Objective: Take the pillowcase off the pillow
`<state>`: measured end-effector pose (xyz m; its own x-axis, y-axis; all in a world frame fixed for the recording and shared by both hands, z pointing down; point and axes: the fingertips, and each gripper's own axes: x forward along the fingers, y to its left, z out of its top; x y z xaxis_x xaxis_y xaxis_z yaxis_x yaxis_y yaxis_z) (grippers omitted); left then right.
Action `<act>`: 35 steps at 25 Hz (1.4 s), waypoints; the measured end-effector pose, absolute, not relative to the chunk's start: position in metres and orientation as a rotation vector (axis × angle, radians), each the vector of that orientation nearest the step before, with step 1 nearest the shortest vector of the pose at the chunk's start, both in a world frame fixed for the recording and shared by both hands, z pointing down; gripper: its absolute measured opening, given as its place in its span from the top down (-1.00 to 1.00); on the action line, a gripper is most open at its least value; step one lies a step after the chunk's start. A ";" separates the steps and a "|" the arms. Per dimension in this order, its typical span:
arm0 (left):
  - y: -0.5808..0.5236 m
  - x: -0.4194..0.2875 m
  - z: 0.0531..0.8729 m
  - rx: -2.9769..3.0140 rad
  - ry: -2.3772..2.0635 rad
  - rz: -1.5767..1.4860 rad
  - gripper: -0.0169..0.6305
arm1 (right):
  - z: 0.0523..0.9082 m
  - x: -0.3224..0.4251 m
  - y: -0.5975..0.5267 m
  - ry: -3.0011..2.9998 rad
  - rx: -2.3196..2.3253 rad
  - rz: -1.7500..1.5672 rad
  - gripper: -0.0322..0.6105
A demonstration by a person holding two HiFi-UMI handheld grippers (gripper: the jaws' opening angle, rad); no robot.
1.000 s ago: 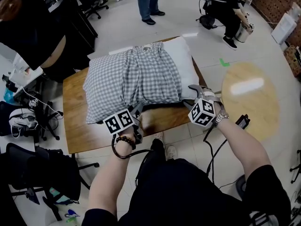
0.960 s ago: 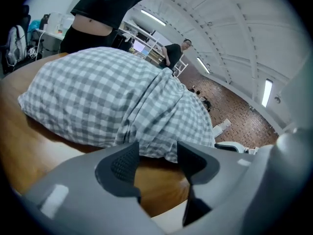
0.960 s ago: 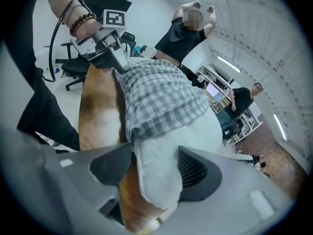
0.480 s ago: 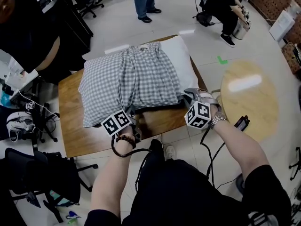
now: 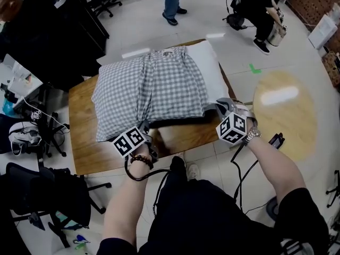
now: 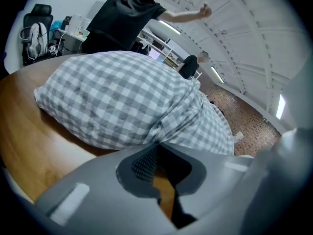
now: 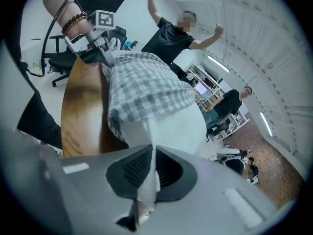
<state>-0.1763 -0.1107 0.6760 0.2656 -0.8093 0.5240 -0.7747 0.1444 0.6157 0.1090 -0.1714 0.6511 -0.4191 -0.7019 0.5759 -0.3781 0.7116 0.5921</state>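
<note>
The checked pillowcase lies mid-frame on the wooden table, with the white pillow bared at its right. My left gripper has just closed on the pillowcase's lower edge. My right gripper has just closed on the pillow (white cloth between pads).

On the near side of the table, the person wears a black short-sleeved top. A dark bead bracelet circles the left wrist and a silver watch the right. The left gripper and right gripper are grey plastic with dark ribbed pads (clearest in the gripper views). Each carries a white cube with black square markers. A black cable loops off the table's near edge.
</note>
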 end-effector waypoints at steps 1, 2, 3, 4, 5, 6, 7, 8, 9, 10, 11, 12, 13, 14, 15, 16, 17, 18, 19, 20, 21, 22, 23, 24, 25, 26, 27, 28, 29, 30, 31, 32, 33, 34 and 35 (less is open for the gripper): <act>-0.108 -0.178 0.676 1.606 -1.505 -0.049 0.93 | 0.650 0.112 -0.172 -2.050 0.830 -0.464 0.87; -0.106 -0.179 0.675 1.599 -1.513 -0.051 0.93 | 0.649 0.115 -0.172 -2.049 0.838 -0.458 0.87; -0.104 -0.181 0.675 1.592 -1.520 -0.054 0.93 | 0.648 0.119 -0.172 -2.048 0.846 -0.457 0.87; -0.103 -0.182 0.675 1.585 -1.525 -0.060 0.93 | 0.647 0.123 -0.173 -2.048 0.855 -0.455 0.87; -0.102 -0.185 0.675 1.576 -1.530 -0.067 0.93 | 0.646 0.127 -0.174 -2.048 0.864 -0.450 0.87; -0.101 -0.188 0.675 1.568 -1.534 -0.075 0.93 | 0.645 0.131 -0.176 -2.050 0.873 -0.440 0.87; -0.100 -0.191 0.675 1.562 -1.539 -0.082 0.93 | 0.644 0.135 -0.176 -2.053 0.884 -0.427 0.87; -0.098 -0.195 0.675 1.557 -1.544 -0.088 0.94 | 0.643 0.138 -0.177 -2.055 0.894 -0.417 0.87; -0.097 -0.198 0.674 1.553 -1.549 -0.094 0.93 | 0.641 0.141 -0.178 -2.056 0.904 -0.410 0.87; -0.096 -0.201 0.673 1.548 -1.553 -0.100 0.94 | 0.640 0.143 -0.178 -2.055 0.911 -0.406 0.87; -0.094 -0.205 0.672 1.542 -1.558 -0.107 0.94 | 0.638 0.146 -0.177 -2.054 0.918 -0.403 0.87; -0.092 -0.209 0.672 1.535 -1.564 -0.114 0.94 | 0.636 0.148 -0.177 -2.054 0.925 -0.399 0.88; -0.091 -0.213 0.671 1.528 -1.570 -0.121 0.94 | 0.634 0.151 -0.177 -2.056 0.932 -0.394 0.88; -0.090 -0.217 0.669 1.521 -1.576 -0.129 0.93 | 0.632 0.153 -0.178 -2.058 0.939 -0.388 0.88; -0.089 -0.221 0.668 1.515 -1.583 -0.138 0.94 | 0.631 0.156 -0.178 -2.060 0.946 -0.382 0.88; -0.087 -0.226 0.667 1.508 -1.589 -0.145 0.94 | 0.630 0.159 -0.177 -2.061 0.951 -0.374 0.88; -0.085 -0.231 0.667 1.502 -1.595 -0.152 0.94 | 0.630 0.162 -0.176 -2.062 0.956 -0.364 0.88; -0.083 -0.235 0.668 1.496 -1.599 -0.157 0.94 | 0.630 0.165 -0.175 -2.064 0.959 -0.355 0.88; -0.081 -0.239 0.668 1.492 -1.603 -0.159 0.94 | 0.631 0.168 -0.173 -2.066 0.962 -0.346 0.88; -0.079 -0.241 0.669 1.488 -1.607 -0.161 0.94 | 0.631 0.170 -0.172 -2.068 0.965 -0.338 0.88; -0.078 -0.244 0.669 1.485 -1.611 -0.163 0.94 | 0.631 0.172 -0.171 -2.070 0.969 -0.328 0.88; -0.078 -0.246 0.669 1.483 -1.615 -0.165 0.94 | 0.631 0.175 -0.171 -2.071 0.975 -0.317 0.88; -0.077 -0.249 0.668 1.481 -1.620 -0.167 0.94 | 0.631 0.178 -0.172 -2.072 0.980 -0.304 0.88; -0.078 -0.252 0.667 1.480 -1.624 -0.168 0.94 | 0.632 0.181 -0.173 -2.073 0.985 -0.290 0.88; -0.078 -0.255 0.667 1.478 -1.628 -0.167 0.94 | 0.634 0.184 -0.174 -2.075 0.987 -0.273 0.88; -0.079 -0.258 0.667 1.476 -1.633 -0.165 0.94 | 0.637 0.185 -0.175 -2.077 0.986 -0.250 0.88; -0.079 -0.260 0.668 1.474 -1.637 -0.160 0.94 | 0.640 0.186 -0.174 -2.082 0.980 -0.225 0.88; -0.079 -0.261 0.669 1.472 -1.639 -0.152 0.94 | 0.643 0.184 -0.172 -2.091 0.969 -0.202 0.88; -0.079 -0.260 0.670 1.471 -1.635 -0.144 0.94 | 0.644 0.180 -0.169 -2.105 0.954 -0.185 0.88; -0.078 -0.258 0.671 1.474 -1.623 -0.137 0.94 | 0.645 0.175 -0.165 -2.125 0.934 -0.174 0.87; -0.077 -0.254 0.673 1.479 -1.600 -0.133 0.94 | 0.646 0.171 -0.161 -2.149 0.911 -0.167 0.86; -0.076 -0.249 0.674 1.488 -1.570 -0.132 0.93 | 0.646 0.168 -0.158 -2.177 0.888 -0.157 0.82; -0.075 -0.245 0.675 1.498 -1.537 -0.131 0.93 | 0.647 0.165 -0.156 -2.208 0.868 -0.135 0.73; -0.073 -0.242 0.675 1.509 -1.506 -0.127 0.92 | 0.648 0.165 -0.155 -2.243 0.854 -0.098 0.61; -0.071 -0.239 0.674 1.523 -1.477 -0.120 0.91 | 0.646 0.166 -0.154 -2.277 0.849 -0.058 0.52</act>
<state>-0.2388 -0.0709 0.6742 0.2577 -0.8084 0.5293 -0.7126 0.2109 0.6691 0.1660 -0.1542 0.6458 -0.5435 -0.5904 0.5968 -0.5595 0.7847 0.2668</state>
